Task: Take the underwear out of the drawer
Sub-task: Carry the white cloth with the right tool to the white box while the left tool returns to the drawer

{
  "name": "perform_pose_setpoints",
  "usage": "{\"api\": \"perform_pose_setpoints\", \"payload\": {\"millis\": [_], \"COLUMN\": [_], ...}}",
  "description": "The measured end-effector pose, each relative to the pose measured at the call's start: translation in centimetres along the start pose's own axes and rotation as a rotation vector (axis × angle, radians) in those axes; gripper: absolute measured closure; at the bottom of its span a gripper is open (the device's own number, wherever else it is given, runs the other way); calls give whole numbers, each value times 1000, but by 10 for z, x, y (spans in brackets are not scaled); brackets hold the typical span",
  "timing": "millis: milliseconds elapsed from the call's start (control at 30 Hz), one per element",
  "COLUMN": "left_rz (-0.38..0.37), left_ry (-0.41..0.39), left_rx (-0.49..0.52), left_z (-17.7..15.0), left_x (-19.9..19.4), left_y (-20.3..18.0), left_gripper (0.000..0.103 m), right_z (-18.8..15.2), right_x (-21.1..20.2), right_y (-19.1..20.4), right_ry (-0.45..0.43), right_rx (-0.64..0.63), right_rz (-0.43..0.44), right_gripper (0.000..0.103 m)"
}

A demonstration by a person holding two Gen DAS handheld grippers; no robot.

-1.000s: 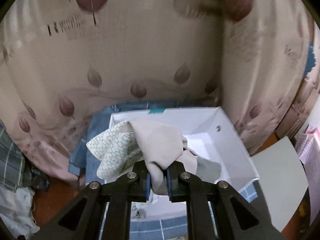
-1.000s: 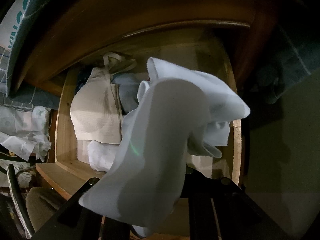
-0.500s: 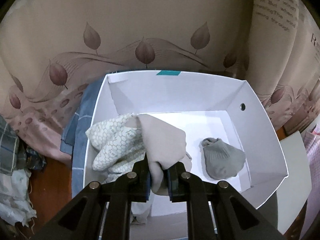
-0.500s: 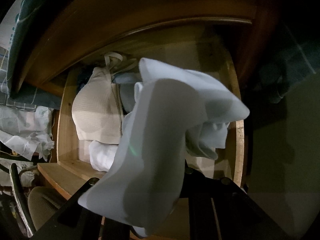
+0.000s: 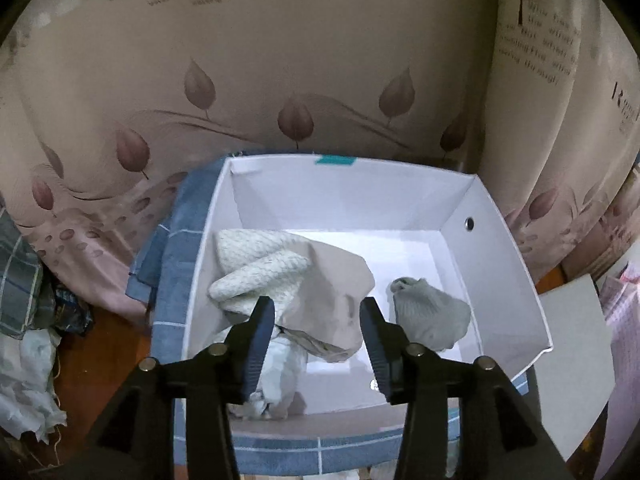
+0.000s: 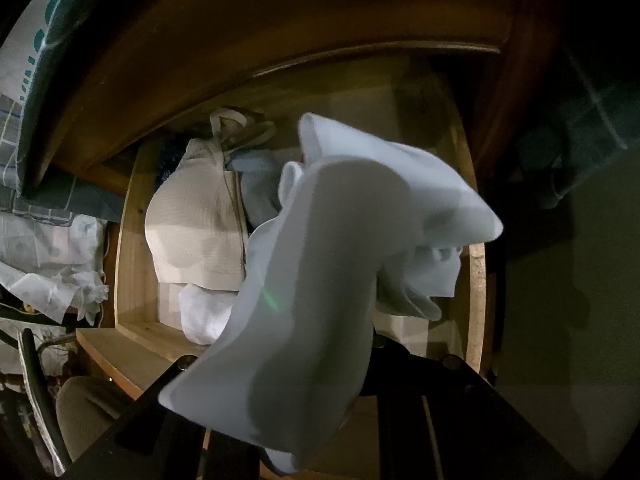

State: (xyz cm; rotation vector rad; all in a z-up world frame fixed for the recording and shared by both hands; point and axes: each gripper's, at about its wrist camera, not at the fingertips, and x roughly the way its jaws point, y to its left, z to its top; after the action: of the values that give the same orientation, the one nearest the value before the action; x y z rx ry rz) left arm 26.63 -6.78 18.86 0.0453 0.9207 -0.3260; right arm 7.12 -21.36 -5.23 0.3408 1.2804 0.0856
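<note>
In the left wrist view a white box (image 5: 504, 240) stands before a leaf-print curtain. My left gripper (image 5: 318, 344) hangs over its near side, its jaws opening. A beige and white-patterned piece of underwear (image 5: 320, 280) lies in the box between and beyond the fingers, free of the pads. A grey garment (image 5: 430, 316) lies to its right. In the right wrist view my right gripper, its fingertips hidden by cloth, is shut on a white piece of underwear (image 6: 320, 272) held above the open wooden drawer (image 6: 132, 248). A beige bra (image 6: 196, 224) and other white garments lie in the drawer.
The box rests on a blue checked cloth (image 5: 176, 264). Crumpled clothes (image 5: 24, 320) lie at the left on the wooden floor, and a white board (image 5: 576, 344) lies right of the box. Beside the drawer, crumpled white fabric (image 6: 48, 264) and a chair (image 6: 72, 408) sit at the left.
The left gripper moved over the box, came down and opened, letting the beige and patterned underwear drop into the box. The right gripper kept still with the white underwear.
</note>
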Motion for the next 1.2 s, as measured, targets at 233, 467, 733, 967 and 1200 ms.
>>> {"api": "perform_pose_setpoints", "payload": {"millis": [233, 467, 733, 967, 1200], "left_rz": [53, 105, 137, 140, 206], "left_ry": [-86, -104, -72, 0, -14], "left_rx": [-7, 13, -4, -116, -134], "left_z": [-33, -106, -172, -218, -246], "left_x": [-52, -86, -90, -67, -48], "left_y": [5, 14, 30, 56, 62], "left_gripper": [56, 55, 54, 54, 54], "right_z": [0, -1, -5, -11, 1], "right_x": [-2, -18, -48, -110, -182], "right_y": [0, 0, 0, 17, 41], "right_ry": [-8, -72, -84, -139, -224], "right_rx": [5, 6, 43, -41, -124], "right_rz": [4, 60, 86, 58, 34], "right_gripper": [90, 90, 90, 90, 90]}}
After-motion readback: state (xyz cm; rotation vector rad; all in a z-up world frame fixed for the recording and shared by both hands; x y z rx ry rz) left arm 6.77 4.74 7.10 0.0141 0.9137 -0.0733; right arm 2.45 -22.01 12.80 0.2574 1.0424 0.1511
